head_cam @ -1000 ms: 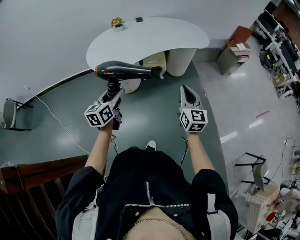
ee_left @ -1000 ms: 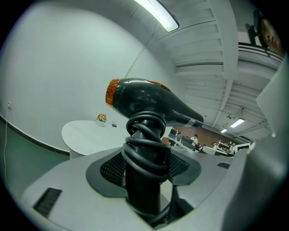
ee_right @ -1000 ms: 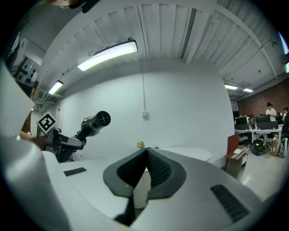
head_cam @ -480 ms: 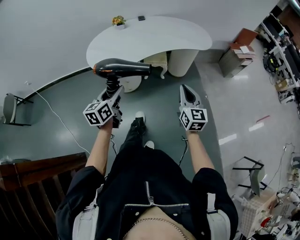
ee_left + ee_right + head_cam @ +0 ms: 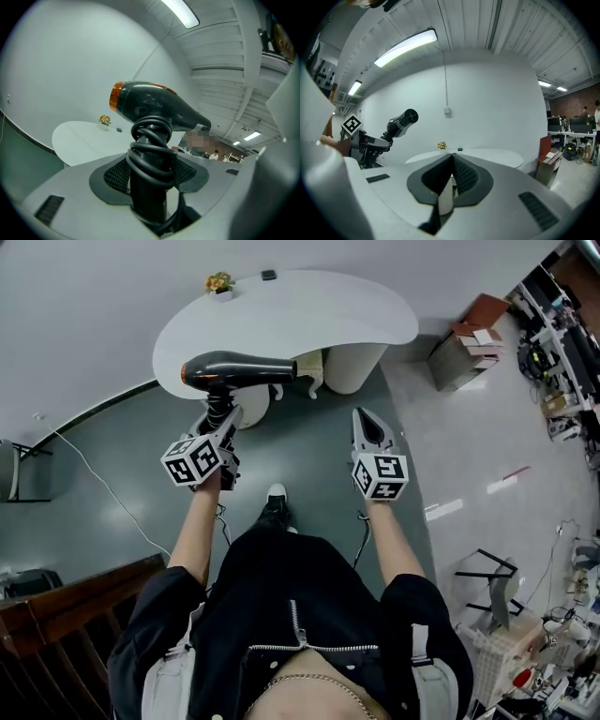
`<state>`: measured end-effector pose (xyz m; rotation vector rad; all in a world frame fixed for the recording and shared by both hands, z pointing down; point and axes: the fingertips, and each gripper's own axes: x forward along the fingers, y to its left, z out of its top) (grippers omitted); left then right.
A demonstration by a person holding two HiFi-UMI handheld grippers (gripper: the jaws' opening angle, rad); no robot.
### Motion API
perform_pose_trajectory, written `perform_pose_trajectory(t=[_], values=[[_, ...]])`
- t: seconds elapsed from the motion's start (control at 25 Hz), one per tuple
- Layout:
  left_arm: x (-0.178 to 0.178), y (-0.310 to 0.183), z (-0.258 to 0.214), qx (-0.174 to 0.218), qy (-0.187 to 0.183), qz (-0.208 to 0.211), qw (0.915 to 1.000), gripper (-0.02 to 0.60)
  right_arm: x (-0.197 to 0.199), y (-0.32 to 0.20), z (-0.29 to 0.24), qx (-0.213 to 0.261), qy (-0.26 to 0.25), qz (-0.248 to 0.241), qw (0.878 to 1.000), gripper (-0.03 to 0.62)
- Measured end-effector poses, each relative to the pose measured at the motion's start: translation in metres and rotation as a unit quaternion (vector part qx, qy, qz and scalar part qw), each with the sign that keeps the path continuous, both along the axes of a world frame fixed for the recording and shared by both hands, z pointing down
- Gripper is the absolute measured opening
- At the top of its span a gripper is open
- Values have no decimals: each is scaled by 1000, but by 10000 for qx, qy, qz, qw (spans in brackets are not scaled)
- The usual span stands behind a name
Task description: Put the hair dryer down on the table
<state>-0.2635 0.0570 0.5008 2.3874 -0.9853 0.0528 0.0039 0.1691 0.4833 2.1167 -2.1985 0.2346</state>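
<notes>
A black hair dryer (image 5: 239,370) with an orange rear ring hangs in the air just short of the white curved table (image 5: 291,315). Its cord is coiled round the handle (image 5: 151,164). My left gripper (image 5: 223,420) is shut on that handle, with the barrel lying level and pointing right. In the right gripper view the hair dryer (image 5: 401,122) shows at the left, nozzle toward the camera. My right gripper (image 5: 369,426) is shut with nothing between its pads, level with the left one and to its right.
A small flower pot (image 5: 218,283) and a dark flat object (image 5: 269,276) sit at the table's far edge. The table stands on rounded white pedestals (image 5: 352,365). A cabinet (image 5: 461,343) is at the right, a white cable (image 5: 103,486) crosses the green floor, and the person's shoe (image 5: 276,495) is below.
The table has come nearer as the person steps forward. Both grippers keep their hold and spacing; the hair dryer now overlaps the table's near edge in the head view.
</notes>
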Motion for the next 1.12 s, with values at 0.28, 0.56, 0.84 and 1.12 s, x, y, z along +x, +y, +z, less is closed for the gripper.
perform_pose_trajectory(t=[0.28, 0.56, 0.84, 1.12], values=[[33, -71, -2, -17, 47, 160, 9999, 256, 25, -68, -11, 3, 81, 82, 9999, 5], [54, -142, -4, 21, 30, 362, 9993, 256, 40, -134, -16, 6, 176, 220, 9996, 5], [66, -191, 6, -92, 50, 500, 9987, 256, 45, -172, -11, -64, 195, 340, 9992, 5], [80, -212, 18, -223, 13, 566, 9981, 256, 60, -193, 1, -193, 197, 384, 9989, 5]])
